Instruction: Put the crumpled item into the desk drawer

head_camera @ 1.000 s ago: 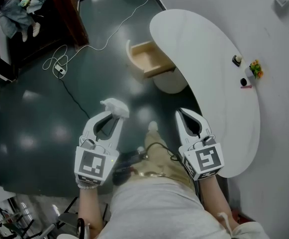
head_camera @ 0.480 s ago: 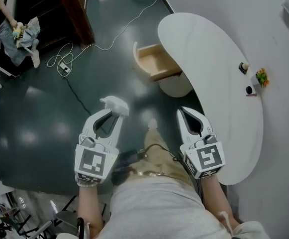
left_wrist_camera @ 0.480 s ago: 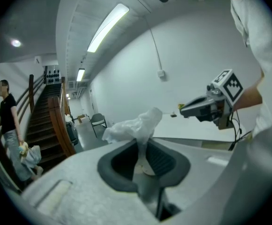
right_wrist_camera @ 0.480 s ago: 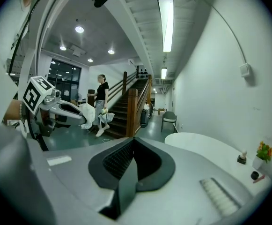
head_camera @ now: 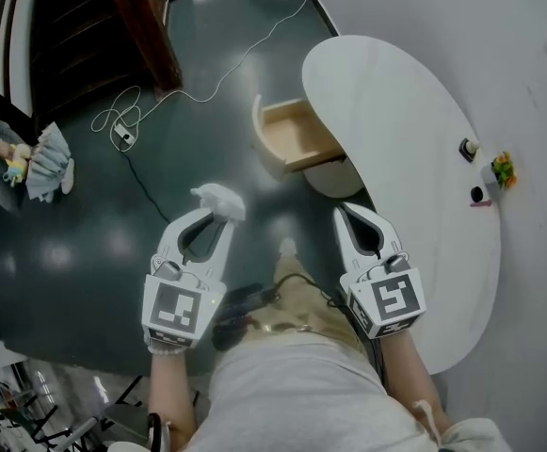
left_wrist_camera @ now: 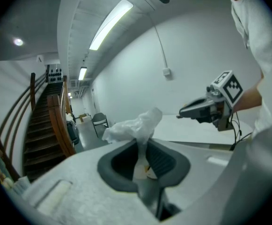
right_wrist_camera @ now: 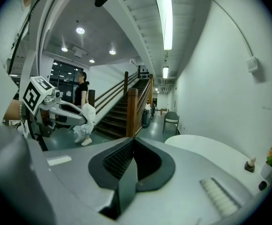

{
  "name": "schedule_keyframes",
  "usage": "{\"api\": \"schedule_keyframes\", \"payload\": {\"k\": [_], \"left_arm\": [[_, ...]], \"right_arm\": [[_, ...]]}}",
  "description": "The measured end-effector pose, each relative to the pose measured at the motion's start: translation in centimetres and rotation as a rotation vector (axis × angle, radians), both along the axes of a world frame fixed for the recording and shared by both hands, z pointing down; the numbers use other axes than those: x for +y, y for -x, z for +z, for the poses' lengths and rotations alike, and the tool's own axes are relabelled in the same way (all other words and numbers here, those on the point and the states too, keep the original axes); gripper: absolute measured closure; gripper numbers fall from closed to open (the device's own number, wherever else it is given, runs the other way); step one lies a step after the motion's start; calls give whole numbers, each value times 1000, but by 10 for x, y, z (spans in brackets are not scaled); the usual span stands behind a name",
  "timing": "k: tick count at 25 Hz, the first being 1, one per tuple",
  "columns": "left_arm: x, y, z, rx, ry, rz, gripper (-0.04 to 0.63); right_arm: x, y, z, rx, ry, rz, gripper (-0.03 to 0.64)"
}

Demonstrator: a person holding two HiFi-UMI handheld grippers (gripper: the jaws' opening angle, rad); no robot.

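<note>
1. Dark green floor [head_camera: 85,252] fills most of my head view; a white curved desk [head_camera: 395,102] stands at the right.
2. From the desk's near side a wooden drawer [head_camera: 297,135] stands pulled out.
3. My left gripper [head_camera: 214,217] has its jaws pressed together on the crumpled white item [head_camera: 218,199], which bulges past the tips, over the floor and well short of the drawer.
4. My right gripper [head_camera: 345,215] has its jaws closed on each other with nothing between them, just beside the desk's edge.
5. A white cable [head_camera: 207,73] trails across the floor.
</note>
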State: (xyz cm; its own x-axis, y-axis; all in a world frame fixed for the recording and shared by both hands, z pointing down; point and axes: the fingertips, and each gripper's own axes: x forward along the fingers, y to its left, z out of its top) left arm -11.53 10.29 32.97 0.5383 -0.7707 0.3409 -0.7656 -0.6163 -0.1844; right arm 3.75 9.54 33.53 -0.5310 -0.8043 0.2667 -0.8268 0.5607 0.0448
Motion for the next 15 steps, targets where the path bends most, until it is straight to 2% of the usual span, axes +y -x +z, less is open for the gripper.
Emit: {"api": "schedule_keyframes", "payload": {"k": [15], "left_arm": [[-88, -14, 1, -18, 23, -62, 548]], "right_arm": [[-100, -13, 5, -14, 25, -66, 612]]}}
